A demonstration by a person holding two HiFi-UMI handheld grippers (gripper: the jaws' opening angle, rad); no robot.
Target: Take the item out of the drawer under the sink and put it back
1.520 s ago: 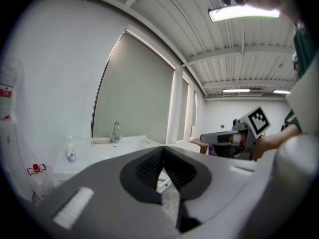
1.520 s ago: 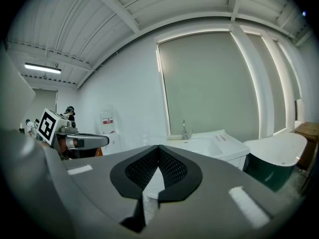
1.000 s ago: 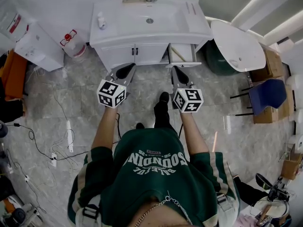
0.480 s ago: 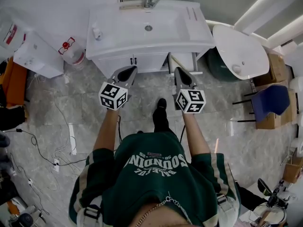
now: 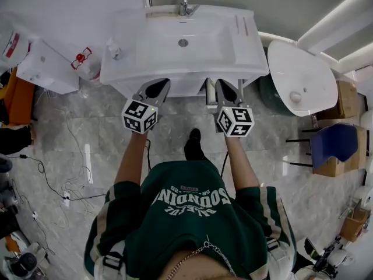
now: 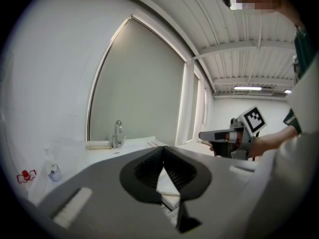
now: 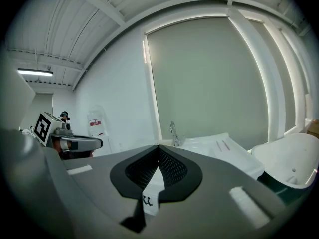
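**Head view:** right gripper [image 5: 225,90] jaws together, empty, nearer arm. Open drawer [image 5: 208,95] just beside it at 9 o'clock, under sink [image 5: 233,45]. Drawer axis likely 12–6. Item hidden. Left gripper [image 5: 156,88] farther, at drawer's 9 o'clock. Counter overhang likely in way.

**Left gripper view:** left gripper [image 6: 162,156] jaws together, nothing between. Faucet [image 6: 117,133] at 11 o'clock.

**Right gripper view:** right gripper [image 7: 158,152] jaws together. White surface with dark mark [image 7: 149,200] below; cannot tell if item.

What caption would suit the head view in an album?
Person points left gripper and right gripper at a white sink.
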